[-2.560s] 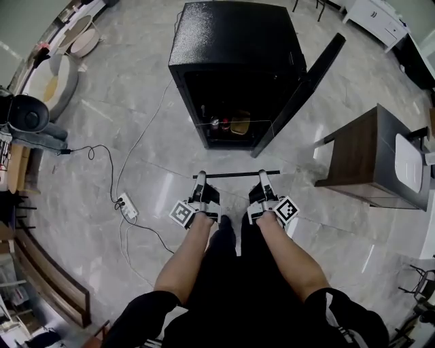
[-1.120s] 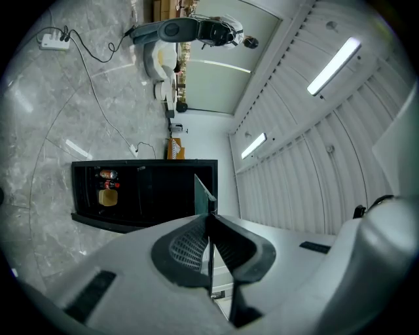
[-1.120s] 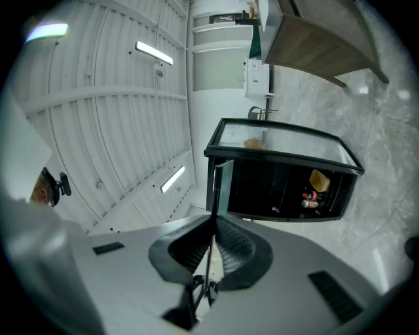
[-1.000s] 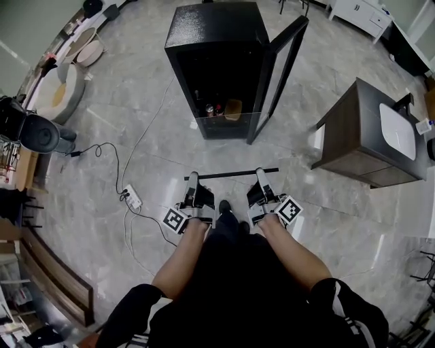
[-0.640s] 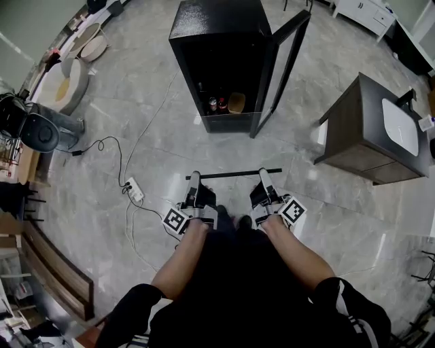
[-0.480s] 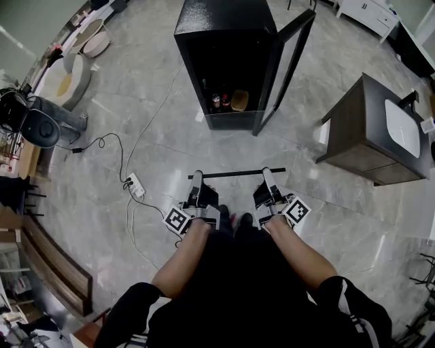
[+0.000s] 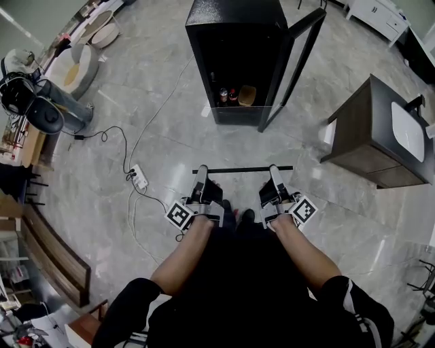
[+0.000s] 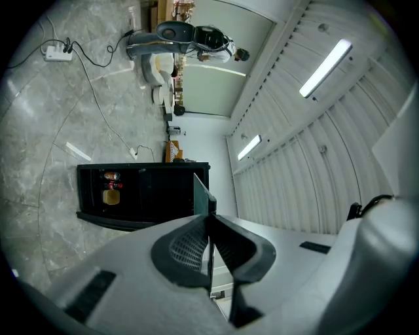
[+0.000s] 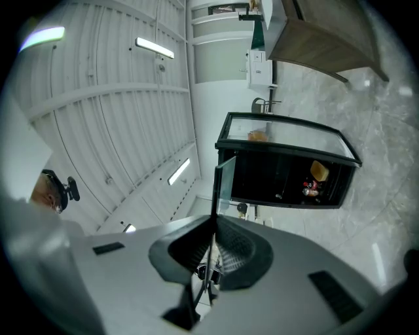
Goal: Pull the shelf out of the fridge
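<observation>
Shelf: thin clear glass shelf with a black front bar [image 7: 242, 168], held in the air above the floor just ahead of the person's legs, fully out of the fridge.
Long axis: the bar runs straight across, left to right, from one tool to the other. I can barely make out the pane itself in the head view.
Left tool: the left tool [image 7: 201, 175] is clamped on the shelf's left end. Its own view shows the plate edge-on, pinched between the pads.
Right tool: the right tool [image 7: 274, 175] is clamped on the right end the same way, with the plate edge-on between its pads.
Nearer hand: neither, by my reading; each has its own end.
Fridge: small black box fridge [image 7: 234, 20], straight ahead of the bar and well apart from it. Its glass-fronted door [image 7: 302, 58] is swung open on the right.
Fridge contents: at the bottom, small red cans or bottles [image 7: 228, 96] sit beside a tan roundish item [image 7: 247, 95]. The upper part is too dark to read.
Stage: the pull looks done to me; what's left is keeping the shelf level until it is set down.
Risk: uneven lift between the hands could twist the glass.
</observation>
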A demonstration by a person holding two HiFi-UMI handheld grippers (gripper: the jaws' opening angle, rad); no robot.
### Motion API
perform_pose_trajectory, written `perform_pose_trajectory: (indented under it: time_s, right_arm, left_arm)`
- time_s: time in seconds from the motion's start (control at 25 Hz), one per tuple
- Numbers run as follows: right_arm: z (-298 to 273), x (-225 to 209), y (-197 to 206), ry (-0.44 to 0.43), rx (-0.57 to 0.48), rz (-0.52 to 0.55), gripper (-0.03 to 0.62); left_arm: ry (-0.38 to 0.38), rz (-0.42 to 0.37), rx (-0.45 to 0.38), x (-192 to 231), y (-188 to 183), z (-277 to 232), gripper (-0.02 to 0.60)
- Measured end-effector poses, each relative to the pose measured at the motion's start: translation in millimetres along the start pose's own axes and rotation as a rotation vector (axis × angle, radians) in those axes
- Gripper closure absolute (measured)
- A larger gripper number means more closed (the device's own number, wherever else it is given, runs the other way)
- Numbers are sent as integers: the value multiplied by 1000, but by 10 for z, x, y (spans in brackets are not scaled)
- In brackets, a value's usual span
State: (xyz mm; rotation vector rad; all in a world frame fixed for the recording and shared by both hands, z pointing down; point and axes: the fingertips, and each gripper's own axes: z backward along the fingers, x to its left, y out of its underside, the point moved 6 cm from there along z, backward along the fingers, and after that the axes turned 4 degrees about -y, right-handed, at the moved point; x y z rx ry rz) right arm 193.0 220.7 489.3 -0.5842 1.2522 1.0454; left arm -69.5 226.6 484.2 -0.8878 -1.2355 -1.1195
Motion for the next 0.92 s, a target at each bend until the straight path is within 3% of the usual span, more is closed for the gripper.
perform_pose_trajectory:
  time_s: [0.92]
  right_arm:
    - [-1,82,-187,-49,8,18,557]
  left_arm:
    - [46,-19,-4,-113,126,-128,546]
